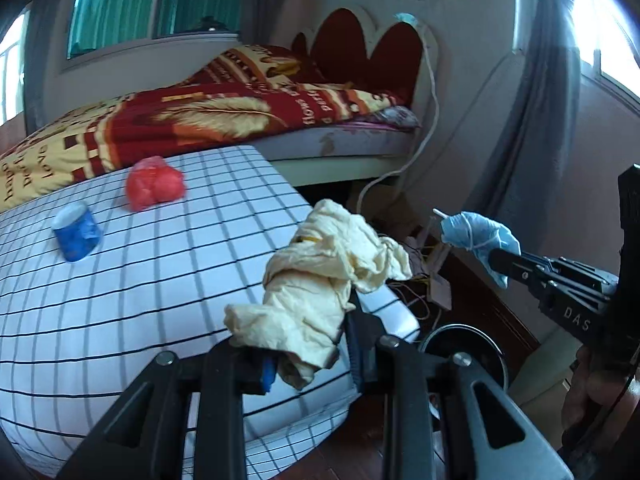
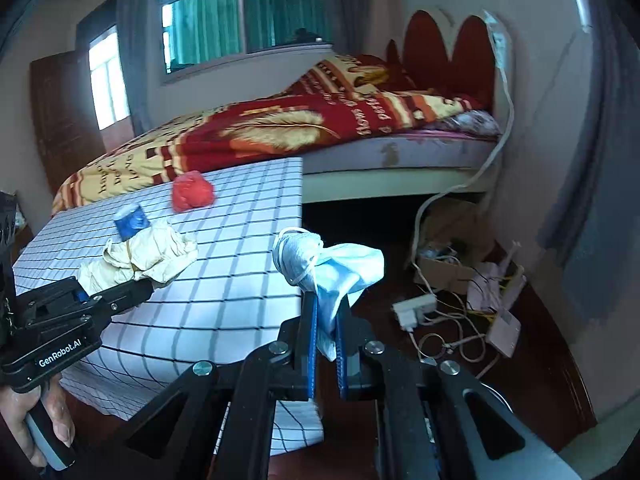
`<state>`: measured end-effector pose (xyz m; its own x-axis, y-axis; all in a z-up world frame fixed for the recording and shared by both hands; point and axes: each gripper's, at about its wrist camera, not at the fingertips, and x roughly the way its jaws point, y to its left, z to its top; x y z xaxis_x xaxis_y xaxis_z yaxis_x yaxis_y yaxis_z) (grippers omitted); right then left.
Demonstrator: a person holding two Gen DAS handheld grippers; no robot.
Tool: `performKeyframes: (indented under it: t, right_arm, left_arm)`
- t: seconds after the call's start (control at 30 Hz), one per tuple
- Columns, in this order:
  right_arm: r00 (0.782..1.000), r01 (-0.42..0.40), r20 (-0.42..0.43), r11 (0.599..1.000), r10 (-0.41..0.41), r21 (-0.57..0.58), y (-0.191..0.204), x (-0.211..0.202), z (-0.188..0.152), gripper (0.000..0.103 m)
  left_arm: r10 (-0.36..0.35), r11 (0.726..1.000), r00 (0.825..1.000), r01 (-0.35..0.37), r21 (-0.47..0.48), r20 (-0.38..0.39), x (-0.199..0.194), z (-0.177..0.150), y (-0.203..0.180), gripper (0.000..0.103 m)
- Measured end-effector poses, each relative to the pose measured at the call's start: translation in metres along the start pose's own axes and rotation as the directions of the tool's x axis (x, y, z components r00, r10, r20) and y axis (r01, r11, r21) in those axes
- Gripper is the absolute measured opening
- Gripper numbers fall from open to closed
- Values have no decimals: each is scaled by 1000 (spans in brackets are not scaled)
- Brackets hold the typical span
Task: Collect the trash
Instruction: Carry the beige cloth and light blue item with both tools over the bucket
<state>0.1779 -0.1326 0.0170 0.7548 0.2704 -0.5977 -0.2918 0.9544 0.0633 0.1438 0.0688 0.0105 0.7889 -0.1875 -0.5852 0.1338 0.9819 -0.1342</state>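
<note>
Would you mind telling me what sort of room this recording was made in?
It is most likely a bedroom in a home: a bed with a red and yellow blanket and a scalloped red headboard stands beneath a curtained window.

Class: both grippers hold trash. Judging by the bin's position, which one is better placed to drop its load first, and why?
Probably the left gripper: its cream wrapper hangs at the table edge, with the bin seemingly just below and beside its fingers. The right gripper, holding the mask, sits farther over.
</note>
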Motion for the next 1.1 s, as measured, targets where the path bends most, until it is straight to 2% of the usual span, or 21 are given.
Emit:
performKeyframes:
  t: [0.27, 0.57, 0.9, 1.1]
  right_arm:
    - [997, 76, -9, 995, -76, 58, -49, -18, -16, 8]
    - [985, 173, -42, 977, -169, 123, -107, -37, -42, 8]
    - [967, 248, -105, 951, -232, 183, -158, -48, -80, 8]
    - [957, 268, -171, 943, -236, 196, -177, -42, -113, 9]
  left_arm:
    - [-71, 996, 997, 72, 61, -27, 16, 1, -49, 29]
    - [-159, 978, 984, 168, 126, -78, 40, -4, -107, 29]
    - [-233, 950, 959, 259, 173, -159, 67, -23, -157, 29]
    - [-284, 924, 927, 333, 186, -246, 90, -46, -181, 29]
